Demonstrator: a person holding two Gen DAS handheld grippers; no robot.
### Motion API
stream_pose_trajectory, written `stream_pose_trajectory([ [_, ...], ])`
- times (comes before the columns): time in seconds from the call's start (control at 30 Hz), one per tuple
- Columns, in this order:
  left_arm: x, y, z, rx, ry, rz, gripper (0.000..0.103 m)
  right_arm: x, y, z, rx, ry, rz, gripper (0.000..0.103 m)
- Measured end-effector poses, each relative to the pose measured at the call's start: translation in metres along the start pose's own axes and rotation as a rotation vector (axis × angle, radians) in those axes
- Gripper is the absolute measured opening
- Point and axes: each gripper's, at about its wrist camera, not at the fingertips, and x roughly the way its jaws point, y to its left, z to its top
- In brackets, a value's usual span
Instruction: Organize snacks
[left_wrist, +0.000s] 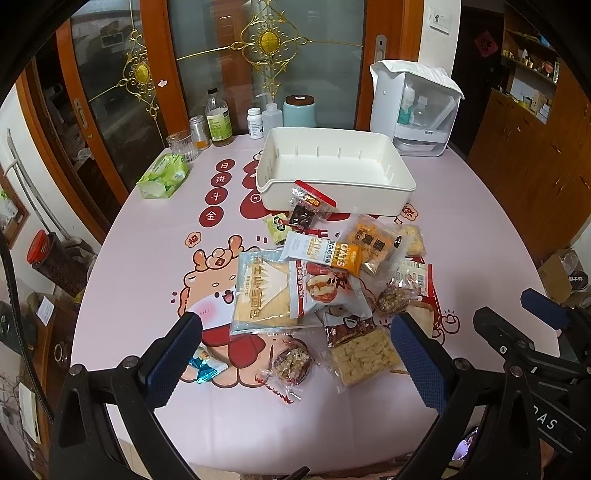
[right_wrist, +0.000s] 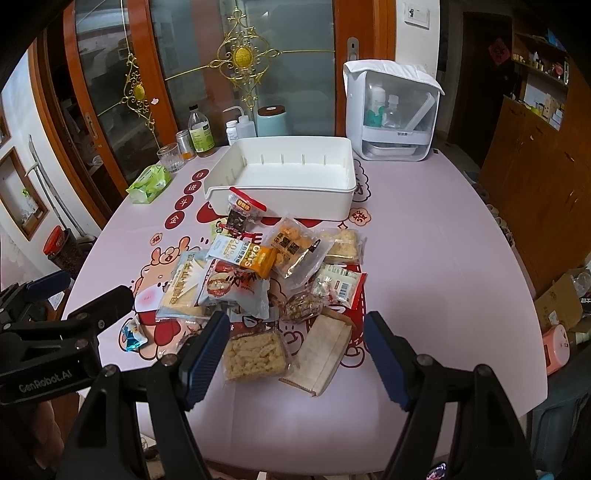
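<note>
While both grippers hang over the near edge of the pink worktop (left_wrist: 147, 240), we see the left gripper (left_wrist: 295, 354) and the right gripper (right_wrist: 299, 354) with fingers spread apart, grasping nothing. The snacks (right_wrist: 266, 273) lie in a loose pile mid-worktop, just before the white bin (right_wrist: 295, 177), which holds none; one red-topped packet (right_wrist: 245, 212) leans on its front wall.

I think I am working in a home, in a dining room. The round table (left_wrist: 155, 236) has a pink cloth with cartoon animals. Behind it I see wooden sliding doors (left_wrist: 207, 66) with gold ornaments on the glass, a water kettle (left_wrist: 413, 107), a drinking glass (left_wrist: 181, 144) and wooden cabinets (right_wrist: 535, 155).
</note>
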Motion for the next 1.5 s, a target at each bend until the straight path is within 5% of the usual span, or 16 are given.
stream_pose_trajectory([
  [0.8, -0.012, -0.003, -0.011, 0.022, -0.009, -0.028, 0.102, -0.008, 0.0, -0.007, 0.04, 0.003, -0.015, 0.075],
  [1.17, -0.008, 0.022, 0.013, 0.041, -0.017, -0.054, 0.102, -0.001, 0.015, 0.013, 0.085, 0.006, -0.051, 0.075],
  [1.5, 0.022, 0.07, 0.027, 0.044, 0.028, -0.07, 0.102, 0.042, 0.027, 0.009, 0.17, 0.116, -0.064, 0.075],
])
